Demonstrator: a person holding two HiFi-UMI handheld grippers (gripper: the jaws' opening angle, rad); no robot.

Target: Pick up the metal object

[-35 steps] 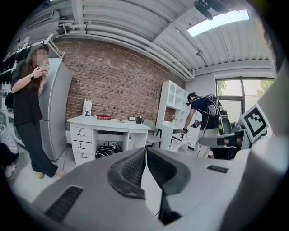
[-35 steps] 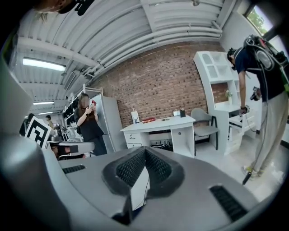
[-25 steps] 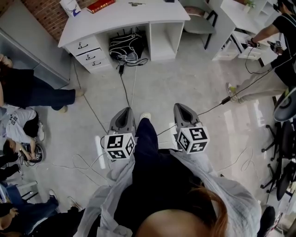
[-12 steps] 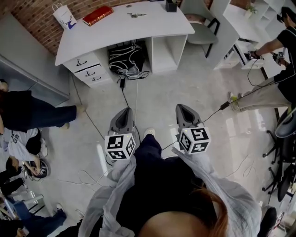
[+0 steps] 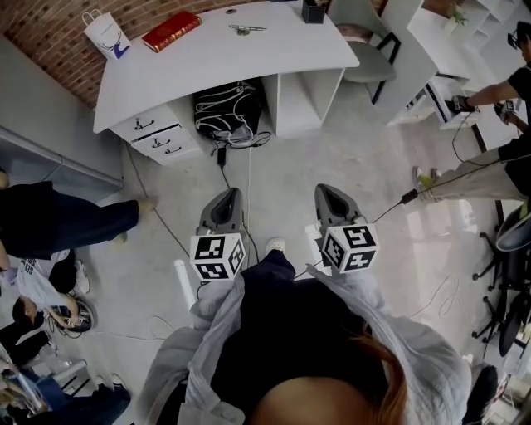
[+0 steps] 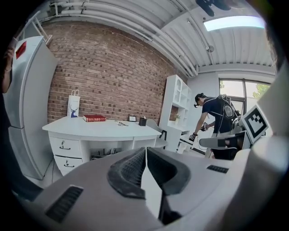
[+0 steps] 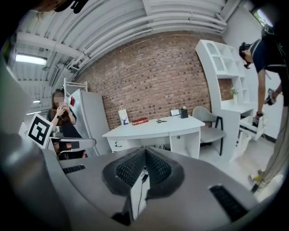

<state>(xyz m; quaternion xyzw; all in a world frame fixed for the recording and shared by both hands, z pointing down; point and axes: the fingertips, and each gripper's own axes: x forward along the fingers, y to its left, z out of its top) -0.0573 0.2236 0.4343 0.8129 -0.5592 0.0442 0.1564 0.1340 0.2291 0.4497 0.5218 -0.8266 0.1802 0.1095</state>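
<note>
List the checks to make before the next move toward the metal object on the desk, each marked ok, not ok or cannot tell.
1. Metal object visible on white desk: ok.
2. Left gripper empty: ok.
3. Right gripper empty: ok.
4. Jaws open for a grasp: not ok, both pairs together.
5. Desk within reach: not ok, grippers hang over floor.
6. Path free of cables: not ok, cable crosses floor.

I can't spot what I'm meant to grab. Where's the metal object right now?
Head view, top centre: the metal object lies on the white desk, between the red book to its left and the black cup to its right.
</note>
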